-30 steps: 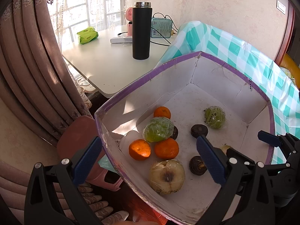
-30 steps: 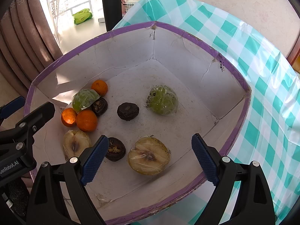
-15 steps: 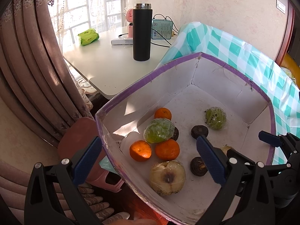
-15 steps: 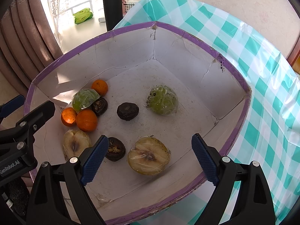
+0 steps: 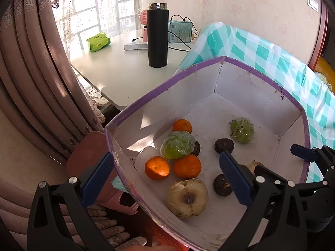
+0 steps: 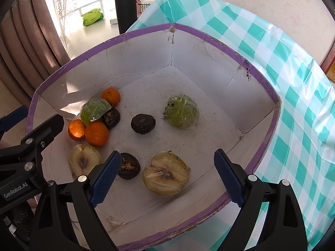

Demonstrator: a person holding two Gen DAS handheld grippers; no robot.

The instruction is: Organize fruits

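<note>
Right wrist view is showing the right gripper [image 6: 165,177] hanging over the near edge of the purple-rimmed box [image 6: 209,39], fingers wide apart and gripping nothing. A wrapped apple half [image 6: 166,174] is lying just beyond them near that edge. Three oranges [image 6: 96,133] are clustering by the left wall. The left gripper [image 5: 167,175] is likewise spread, straddling the box's left corner; a dark fruit, possibly mangosteen [image 5: 224,145], is sitting mid-floor.

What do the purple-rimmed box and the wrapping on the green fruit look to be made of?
The box looks like matte white cardboard: creased, cracked walls, torn corner seams, with purple tape along its rim. The wrapping on the green fruit looks like thin clear plastic film: glossy, wrinkled, with a printed label showing through.
</note>
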